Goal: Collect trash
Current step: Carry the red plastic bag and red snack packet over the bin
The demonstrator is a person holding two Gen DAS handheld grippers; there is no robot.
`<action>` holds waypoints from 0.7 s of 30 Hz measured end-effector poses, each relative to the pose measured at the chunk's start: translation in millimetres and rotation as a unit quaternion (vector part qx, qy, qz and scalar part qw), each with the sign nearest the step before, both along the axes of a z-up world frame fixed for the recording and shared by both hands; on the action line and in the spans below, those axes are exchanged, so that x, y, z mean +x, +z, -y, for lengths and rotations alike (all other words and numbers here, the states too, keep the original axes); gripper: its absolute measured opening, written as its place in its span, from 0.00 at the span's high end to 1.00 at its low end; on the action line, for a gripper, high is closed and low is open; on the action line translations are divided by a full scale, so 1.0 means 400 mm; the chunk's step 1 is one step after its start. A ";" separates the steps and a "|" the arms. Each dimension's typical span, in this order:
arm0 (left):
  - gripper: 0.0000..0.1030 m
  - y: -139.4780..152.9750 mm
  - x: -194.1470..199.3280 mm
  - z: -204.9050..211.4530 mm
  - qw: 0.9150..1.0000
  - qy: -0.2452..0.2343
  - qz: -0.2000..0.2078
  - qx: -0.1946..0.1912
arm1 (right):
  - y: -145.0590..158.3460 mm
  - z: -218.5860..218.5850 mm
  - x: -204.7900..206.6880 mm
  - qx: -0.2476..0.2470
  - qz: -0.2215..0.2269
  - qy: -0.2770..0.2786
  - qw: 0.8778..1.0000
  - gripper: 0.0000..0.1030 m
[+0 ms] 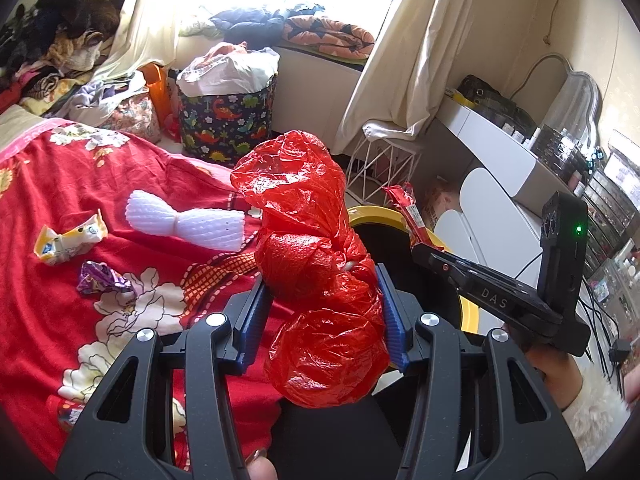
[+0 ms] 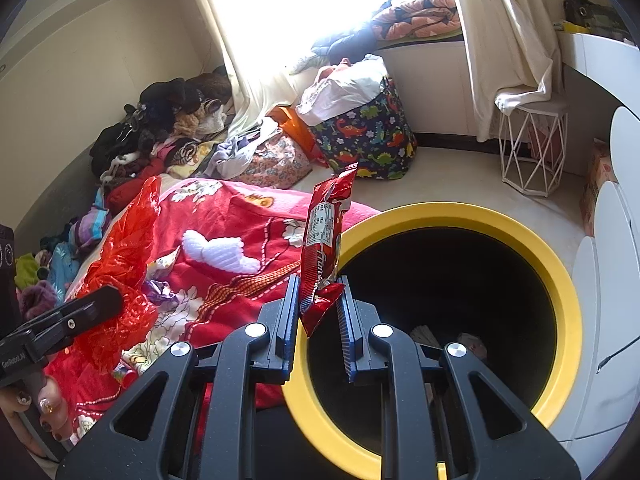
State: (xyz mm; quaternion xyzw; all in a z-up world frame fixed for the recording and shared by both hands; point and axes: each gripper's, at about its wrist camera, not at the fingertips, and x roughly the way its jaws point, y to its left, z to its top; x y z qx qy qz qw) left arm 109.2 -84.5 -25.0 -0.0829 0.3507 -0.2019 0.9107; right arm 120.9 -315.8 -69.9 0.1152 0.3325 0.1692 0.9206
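The left gripper point(image 1: 324, 304) is clamping its jaws on a red plastic bag point(image 1: 316, 280) beside the yellow-rimmed bin point(image 2: 560, 264), while the right gripper point(image 2: 318, 312) is pinching a red snack wrapper point(image 2: 324, 248) by its lower end just at the near-left rim, so a release there is risking a fall onto the bed point(image 1: 60, 184).

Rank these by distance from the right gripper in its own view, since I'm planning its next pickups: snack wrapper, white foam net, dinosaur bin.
1. Snack wrapper, between the right gripper fingers.
2. White foam net, left on the bedspread.
3. Dinosaur bin, far by the window.
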 end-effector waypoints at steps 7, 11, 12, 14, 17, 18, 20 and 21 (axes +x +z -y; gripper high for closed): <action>0.59 -0.005 -0.001 0.030 1.000 -0.013 -0.001 0.002 | -0.004 0.024 0.000 -0.002 -0.001 -0.017 1.000 0.83; 0.59 -0.010 -0.003 0.045 1.000 -0.021 -0.002 0.004 | -0.008 0.040 0.002 -0.002 -0.003 -0.024 1.000 0.83; 0.59 -0.011 -0.003 0.049 1.000 -0.022 -0.003 0.004 | -0.010 0.045 0.003 -0.002 -0.003 -0.027 1.000 0.83; 0.59 -0.013 -0.003 0.057 1.000 -0.027 -0.004 0.005 | -0.012 0.051 0.005 -0.002 -0.005 -0.031 1.000 0.83; 0.59 -0.015 -0.003 0.070 0.999 -0.031 -0.005 0.005 | -0.018 0.059 0.003 -0.001 -0.006 -0.036 0.999 0.83; 0.59 -0.016 -0.003 0.072 0.999 -0.033 -0.005 0.005 | -0.018 0.062 0.002 -0.002 -0.006 -0.038 0.999 0.83; 0.59 -0.017 -0.003 0.079 0.999 -0.036 -0.005 0.006 | -0.021 0.069 0.003 -0.001 -0.008 -0.041 0.999 0.83; 0.59 -0.018 -0.003 0.083 0.999 -0.038 -0.005 0.006 | -0.022 0.071 0.003 -0.001 -0.009 -0.042 0.999 0.83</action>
